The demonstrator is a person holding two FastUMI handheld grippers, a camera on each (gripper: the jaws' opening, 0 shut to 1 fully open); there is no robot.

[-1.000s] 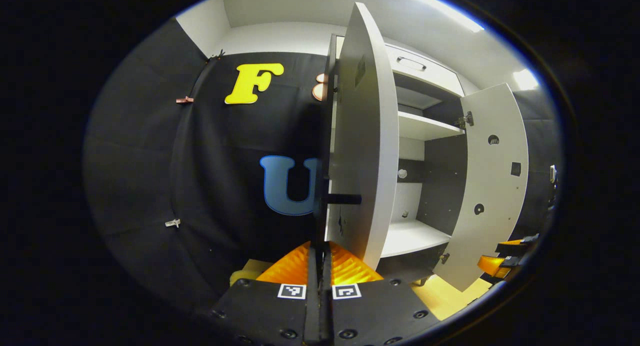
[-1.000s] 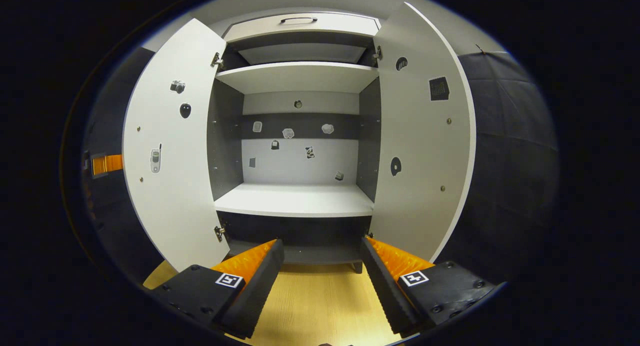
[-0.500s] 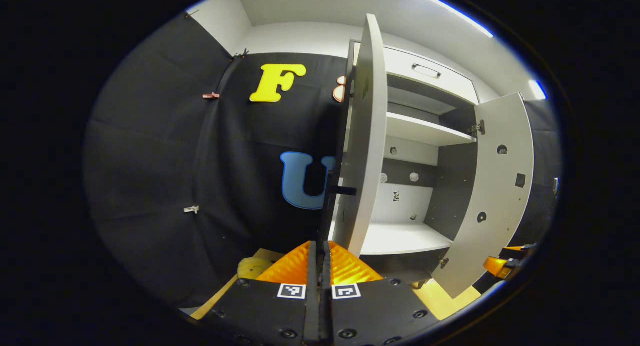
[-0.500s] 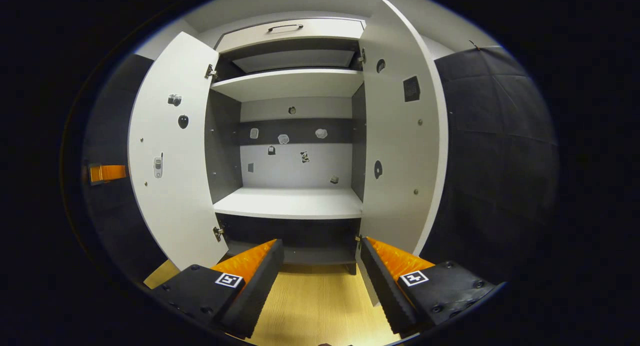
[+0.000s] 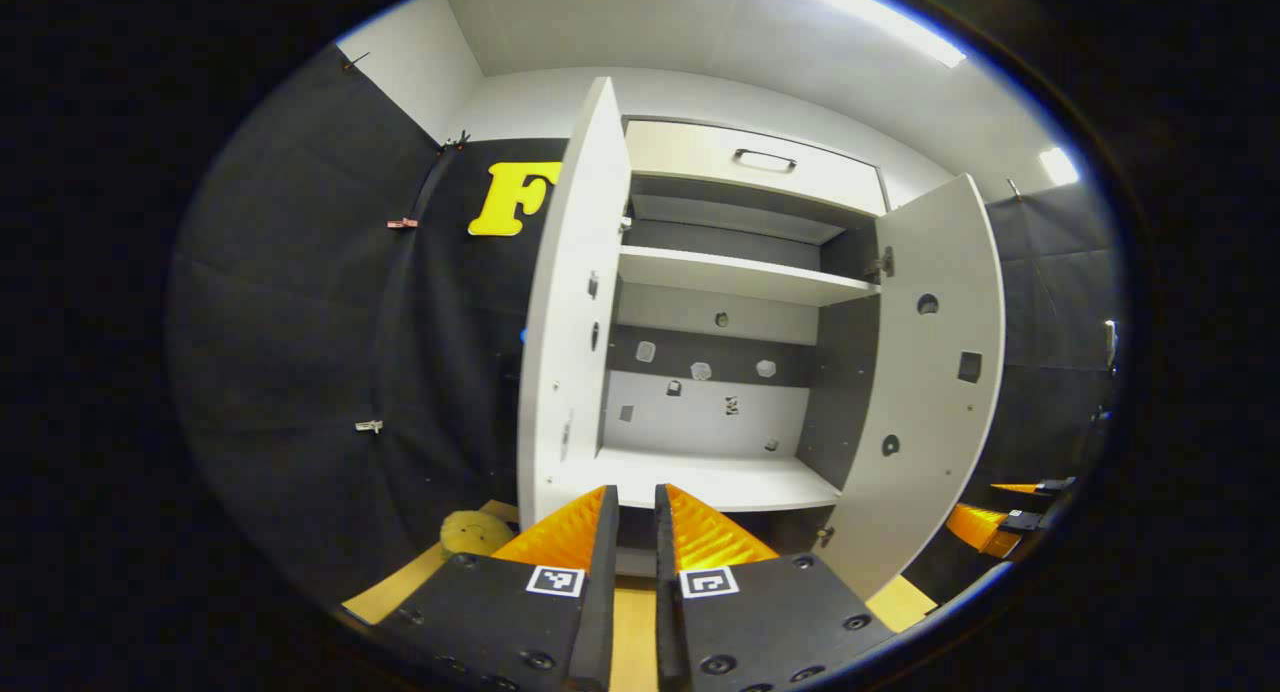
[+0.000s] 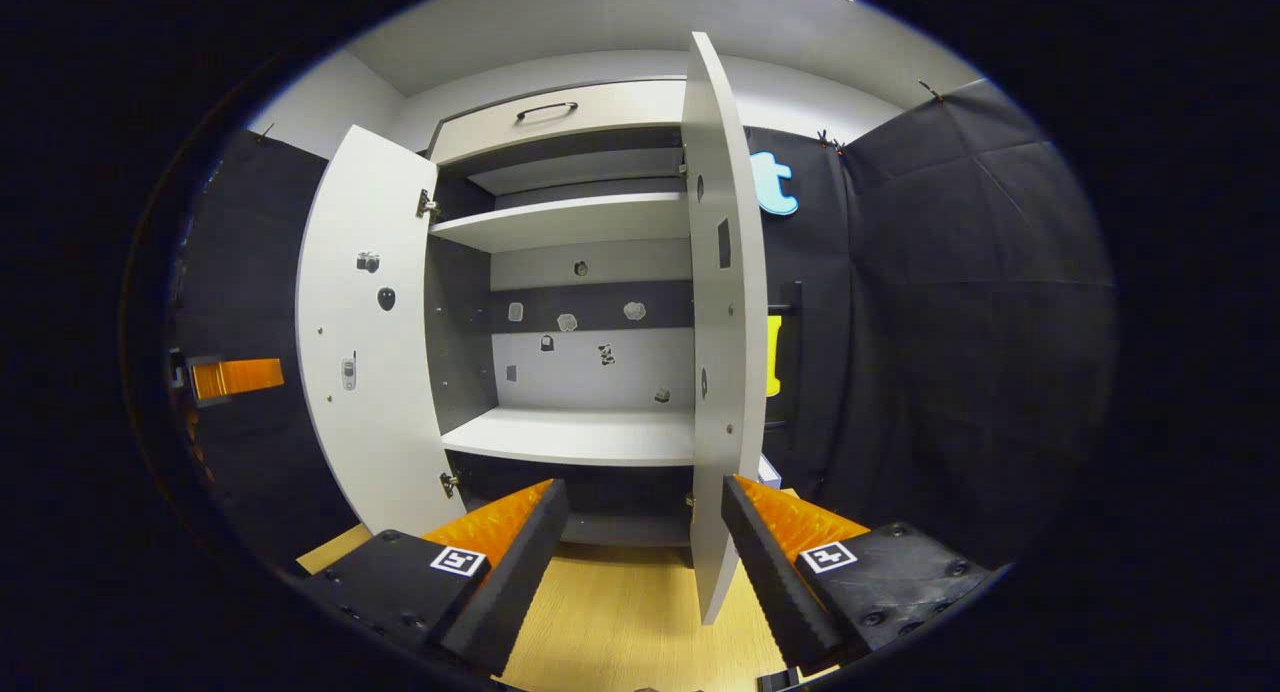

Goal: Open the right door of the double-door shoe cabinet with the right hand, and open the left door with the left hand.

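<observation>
Shoe cabinet [image 5: 725, 272] stands with both doors swung out, inner faces showing, shelves bare. Top drawer [image 5: 755, 167] above them is closed.

Left door [image 5: 565, 332] hangs open just ahead of the left gripper [image 5: 635, 522], its lower edge right above the fingertips, not touching as far as I can tell. Left gripper is released: narrow slot between the fingers, nothing in it.

Right door [image 6: 720, 312] is wide open, seen nearly edge-on from the right gripper view, its bottom corner dropping into the gap of the right gripper [image 6: 645, 532]. That gripper is spread wide, holding nothing; door edge sits nearer its right finger [image 6: 775, 542], contact unclear.

Small stickers [image 6: 567, 322] dot the back panel and both door insides. Wooden floor [image 6: 620, 612] under both grippers.
</observation>
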